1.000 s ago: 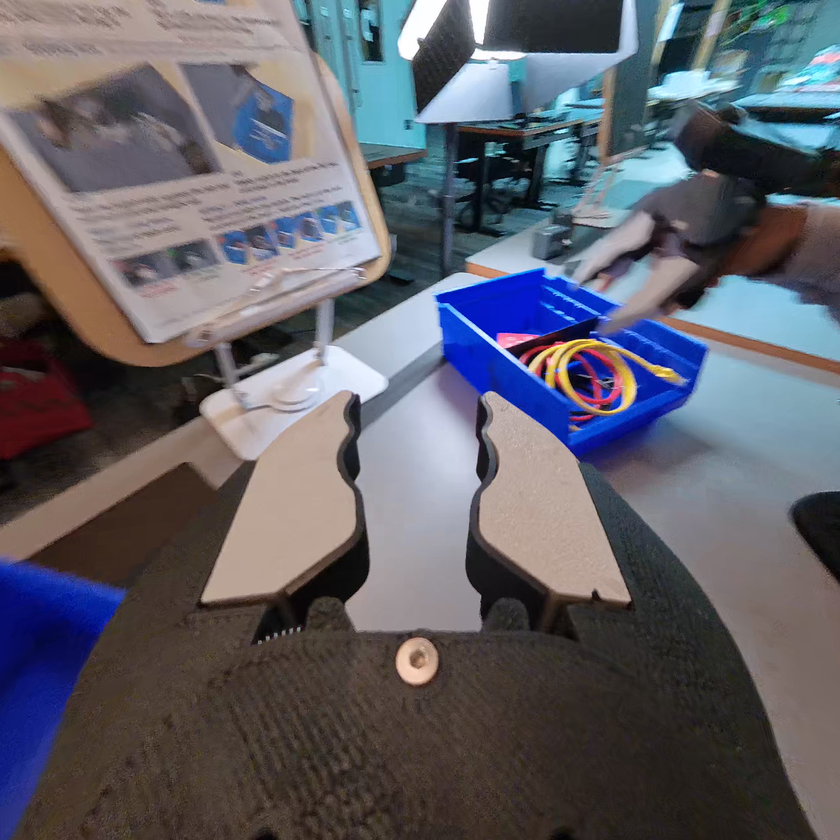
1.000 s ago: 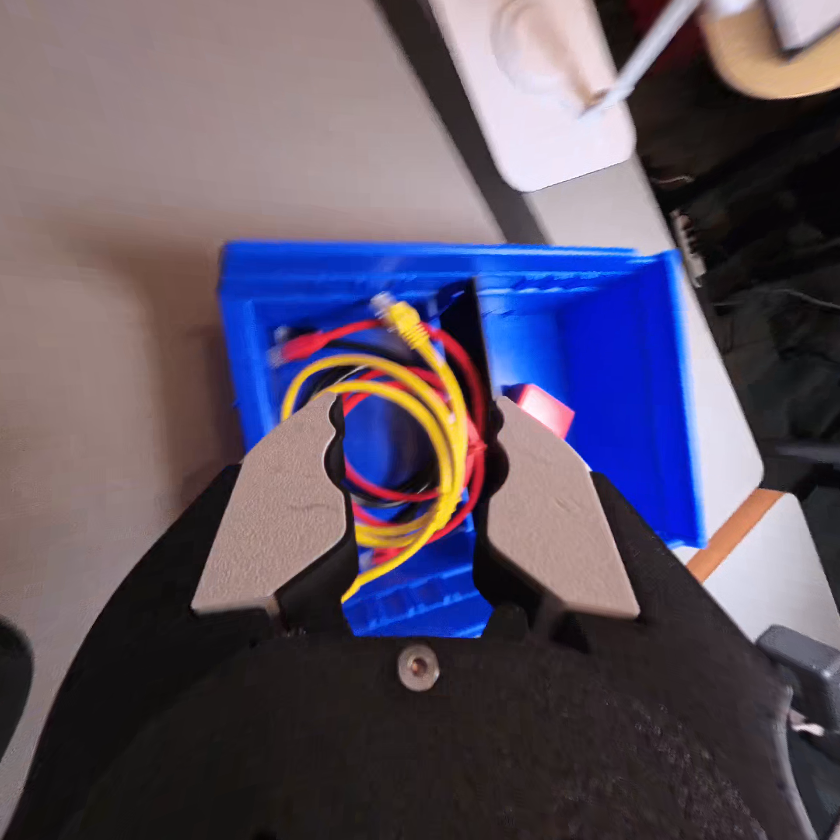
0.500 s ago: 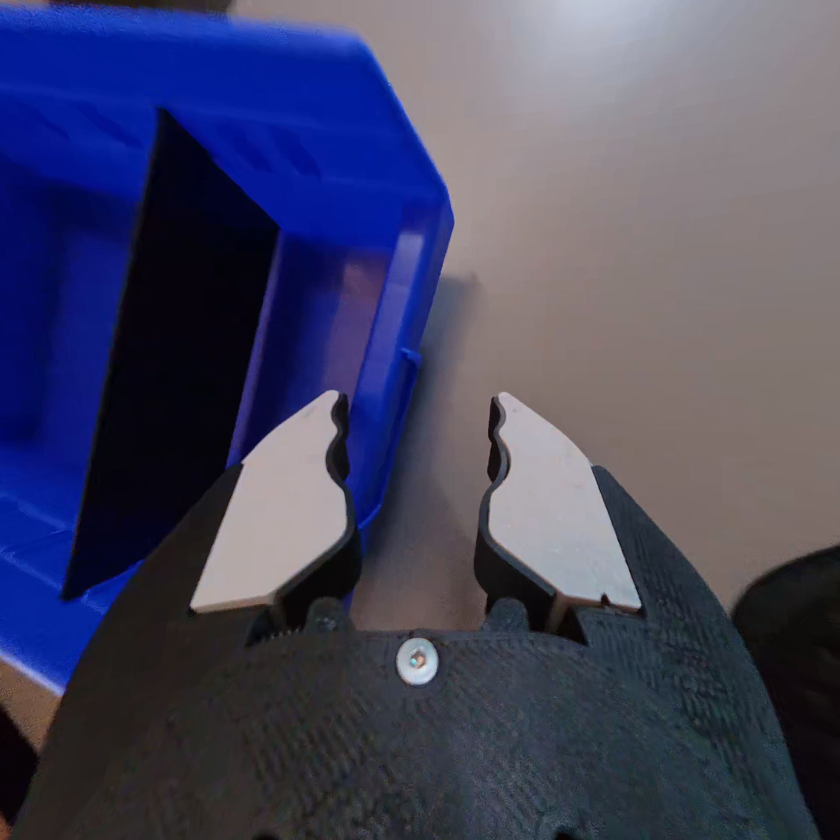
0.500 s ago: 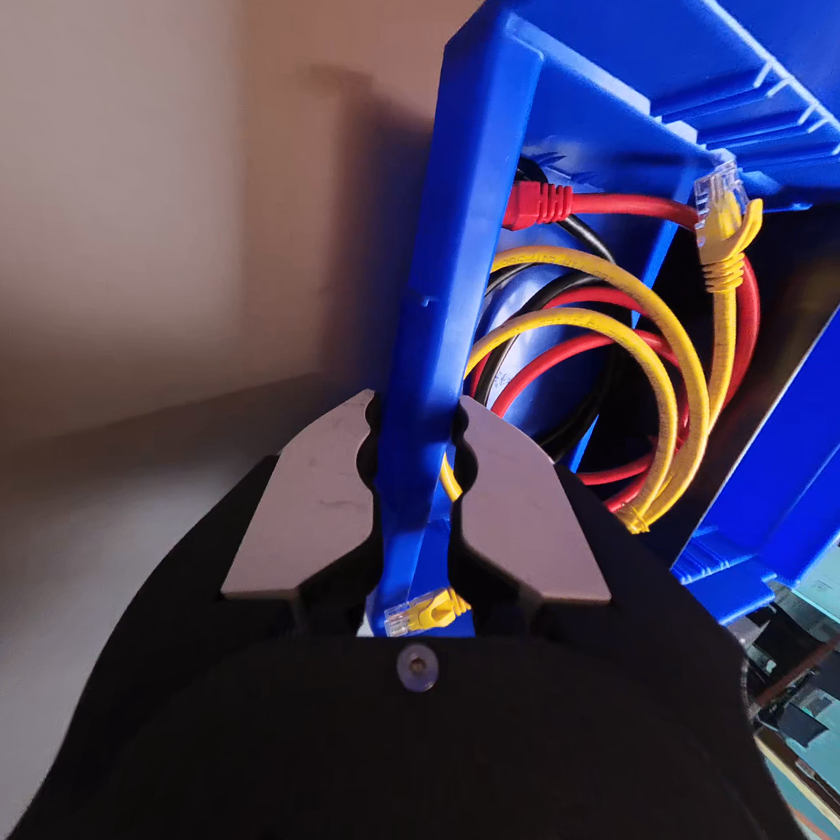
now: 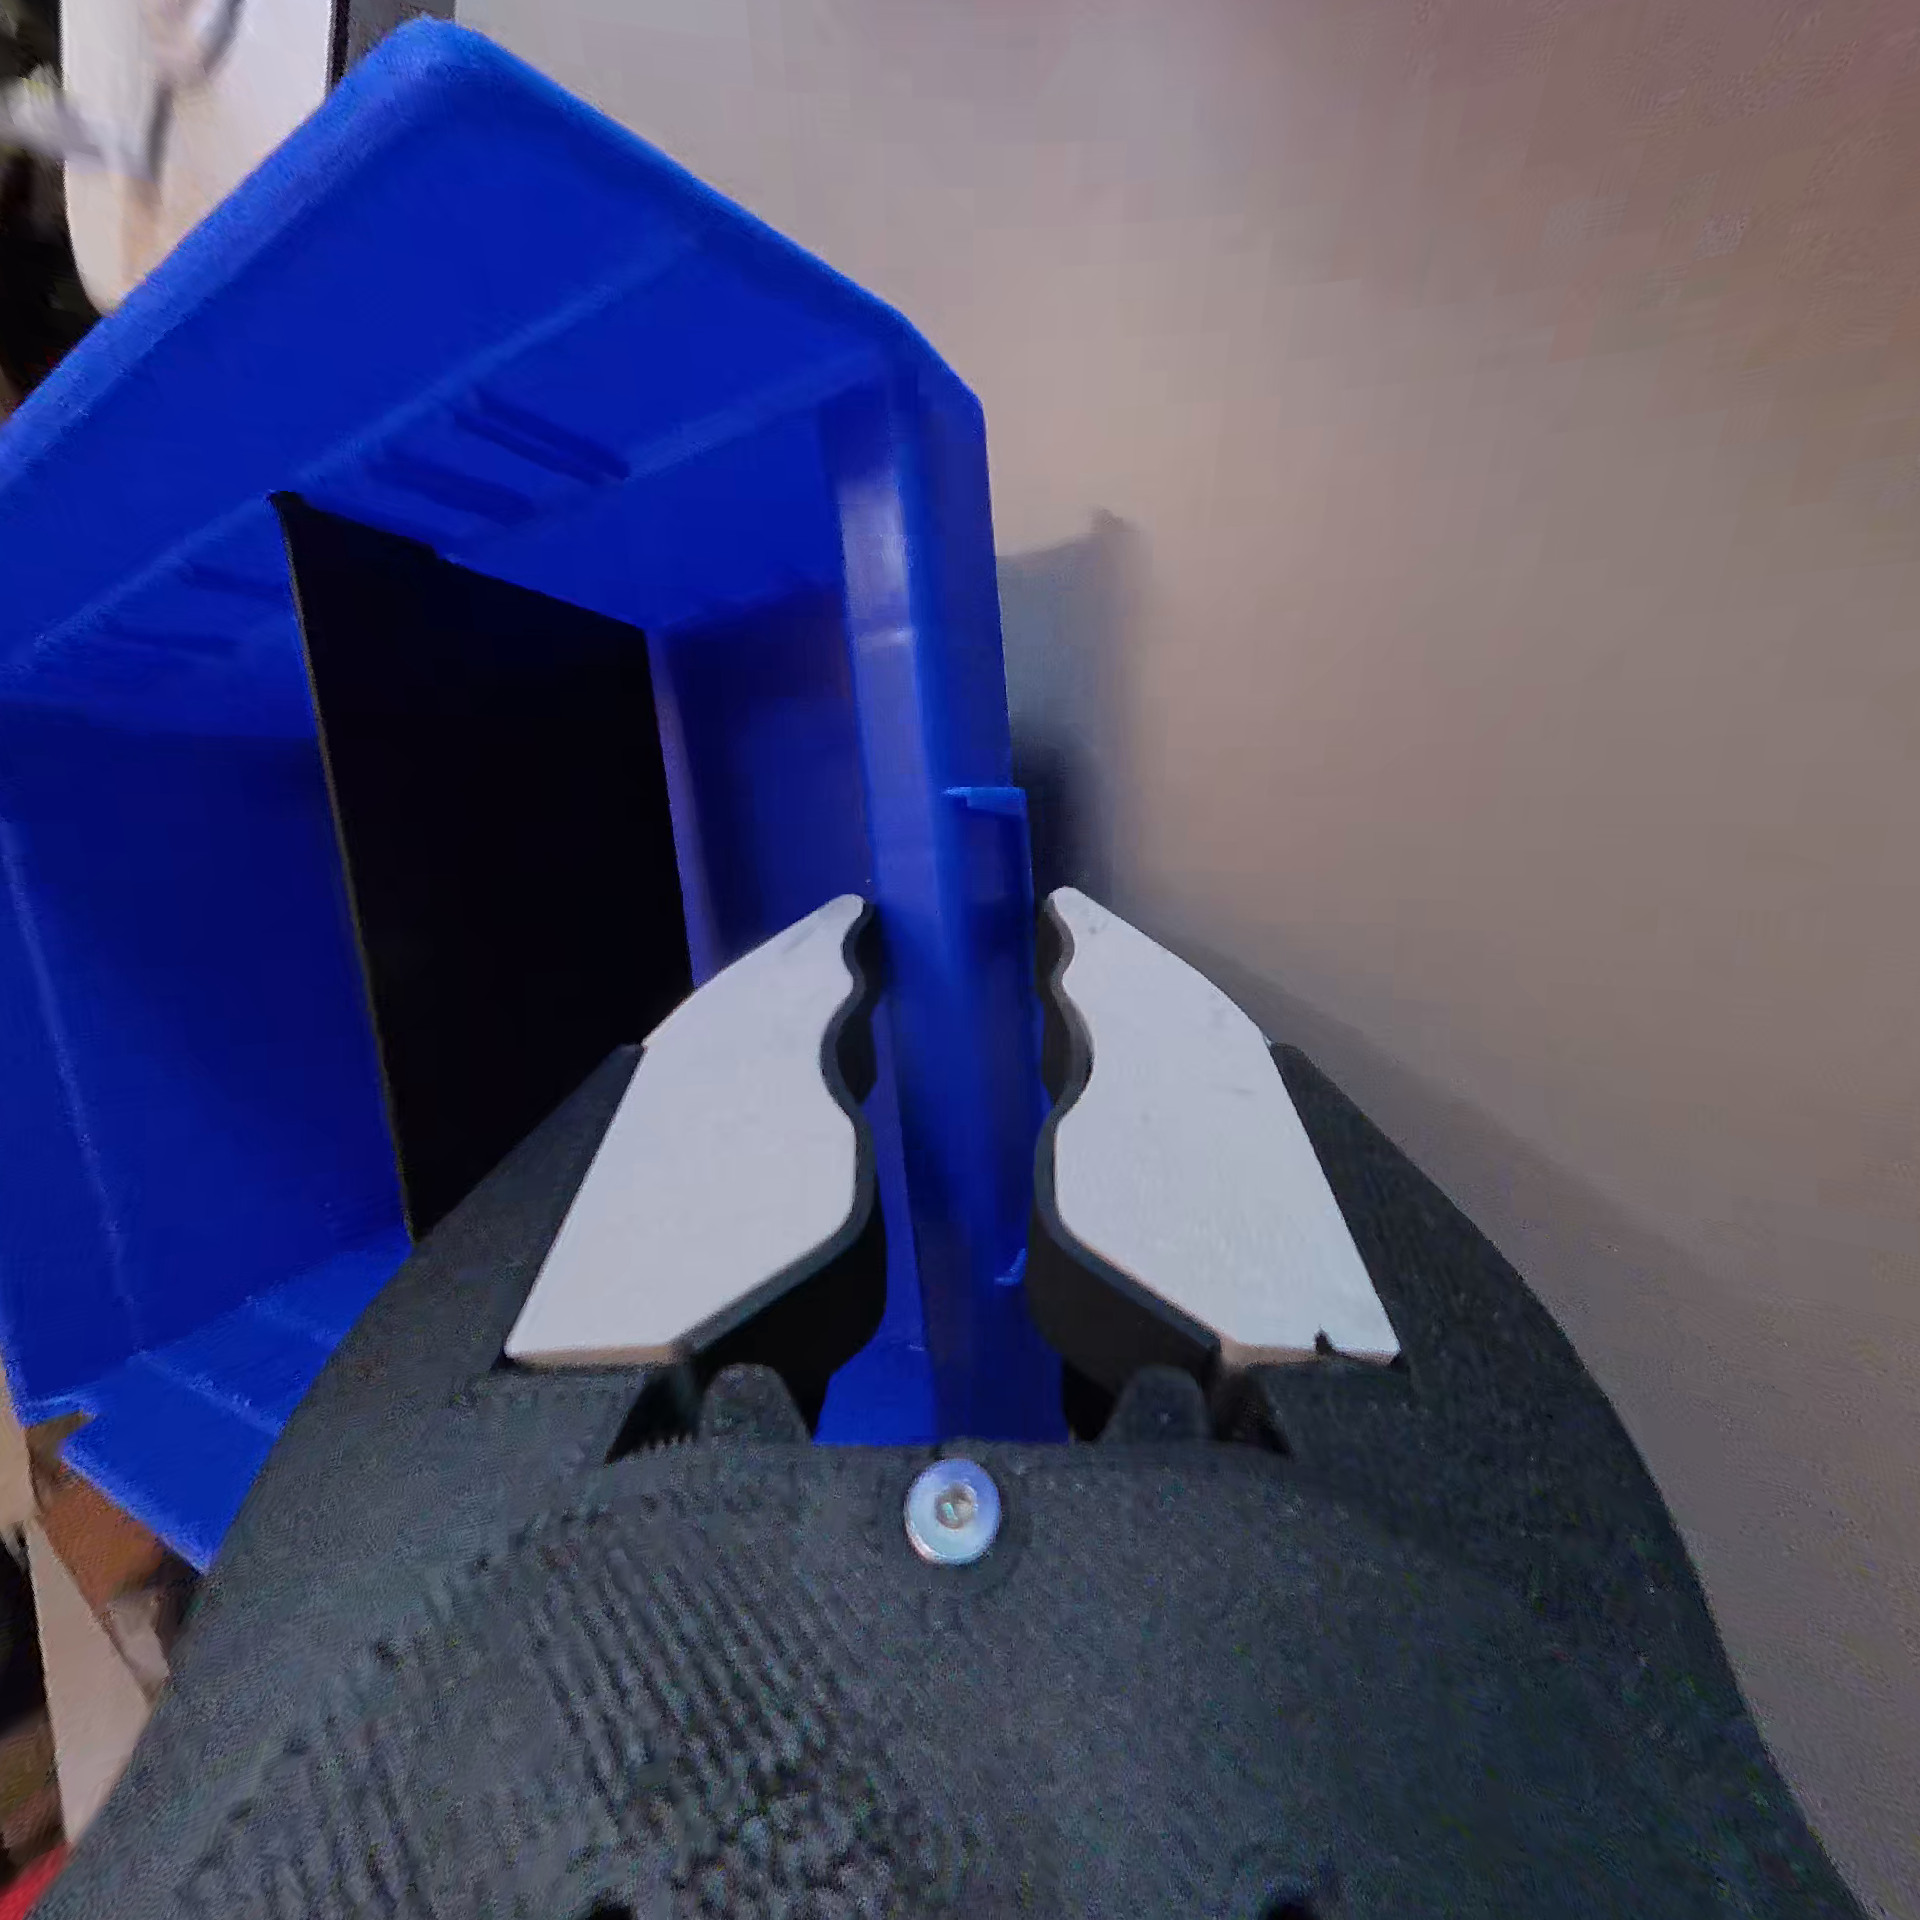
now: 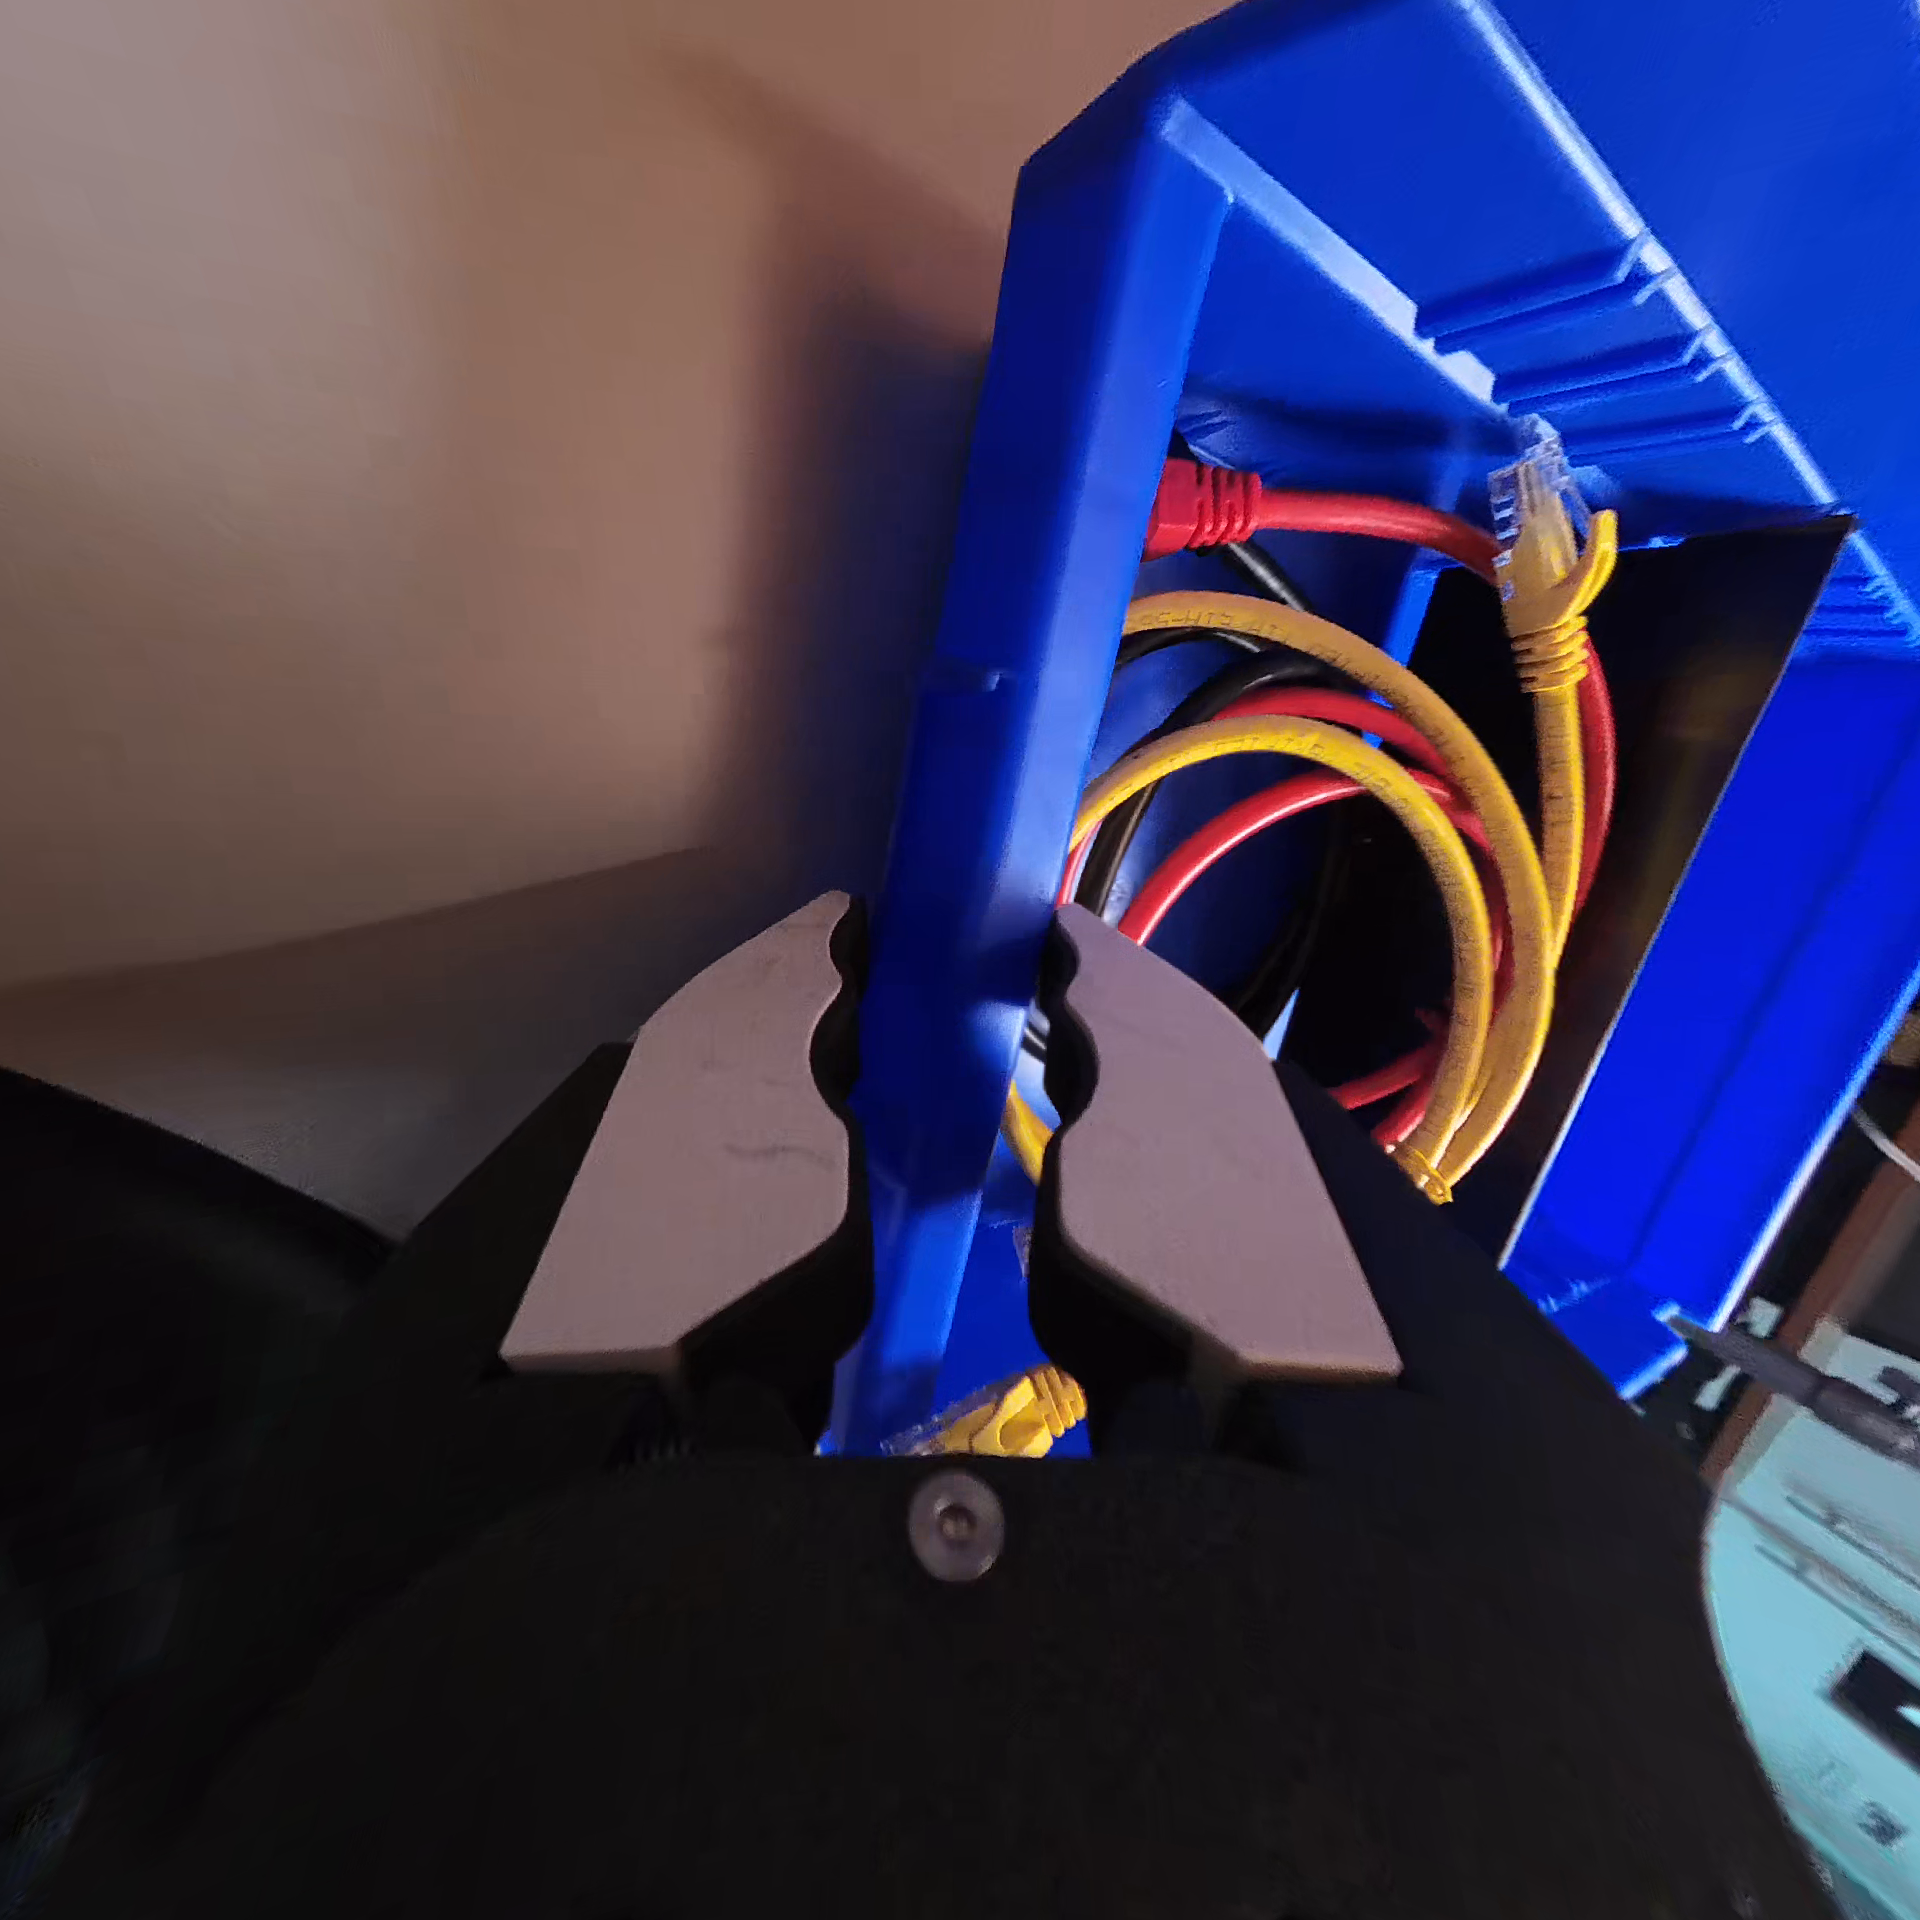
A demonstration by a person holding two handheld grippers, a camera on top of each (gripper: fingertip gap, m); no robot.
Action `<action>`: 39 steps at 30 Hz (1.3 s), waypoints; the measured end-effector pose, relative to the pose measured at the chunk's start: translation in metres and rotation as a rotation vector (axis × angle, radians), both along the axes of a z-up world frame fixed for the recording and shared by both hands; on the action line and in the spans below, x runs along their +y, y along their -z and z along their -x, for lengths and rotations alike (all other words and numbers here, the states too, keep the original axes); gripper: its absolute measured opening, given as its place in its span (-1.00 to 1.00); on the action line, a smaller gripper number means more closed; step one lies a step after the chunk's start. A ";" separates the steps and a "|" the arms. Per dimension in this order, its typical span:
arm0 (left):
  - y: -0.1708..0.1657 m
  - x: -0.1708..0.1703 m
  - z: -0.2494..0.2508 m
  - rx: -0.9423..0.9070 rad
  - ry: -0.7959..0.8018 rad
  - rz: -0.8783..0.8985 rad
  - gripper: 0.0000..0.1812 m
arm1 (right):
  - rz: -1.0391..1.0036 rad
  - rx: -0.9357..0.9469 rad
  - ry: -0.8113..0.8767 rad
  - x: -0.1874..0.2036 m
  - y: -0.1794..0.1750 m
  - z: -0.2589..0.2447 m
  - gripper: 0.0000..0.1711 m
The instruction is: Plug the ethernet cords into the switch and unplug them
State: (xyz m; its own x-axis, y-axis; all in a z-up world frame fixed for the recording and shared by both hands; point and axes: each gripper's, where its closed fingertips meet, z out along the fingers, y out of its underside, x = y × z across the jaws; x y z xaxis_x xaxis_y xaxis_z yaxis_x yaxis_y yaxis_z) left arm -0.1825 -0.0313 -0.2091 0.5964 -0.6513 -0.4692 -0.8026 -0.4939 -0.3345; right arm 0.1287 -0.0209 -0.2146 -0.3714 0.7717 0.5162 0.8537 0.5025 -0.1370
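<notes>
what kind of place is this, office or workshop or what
Probably a workshop or lab bench, though little of the room shows. Each claw grips a wall of a blue plastic parts bin standing on a plain grey tabletop. One bin holds coiled yellow ethernet cords and red ones.

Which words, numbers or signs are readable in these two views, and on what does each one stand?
Left wrist view: no writing on the bin or anywhere else.
Yellow cord: small print along its jacket, too small and blurred to read.
Pale box, lower right of the right wrist view: dark marks, too blurred to read.
</notes>
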 end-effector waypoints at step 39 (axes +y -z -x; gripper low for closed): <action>-0.058 0.005 -0.236 -0.820 -0.170 -0.346 -0.72 | 0.230 1.125 0.940 0.036 -0.067 -0.090 -0.79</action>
State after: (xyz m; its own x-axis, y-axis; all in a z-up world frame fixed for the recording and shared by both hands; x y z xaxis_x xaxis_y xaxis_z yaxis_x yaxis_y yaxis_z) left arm 0.0531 -0.0262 -0.1511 0.9050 -0.4253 -0.0079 -0.1726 -0.3501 -0.9207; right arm 0.2188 0.0148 -0.1474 0.8001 0.5994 0.0237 0.2403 -0.2840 -0.9282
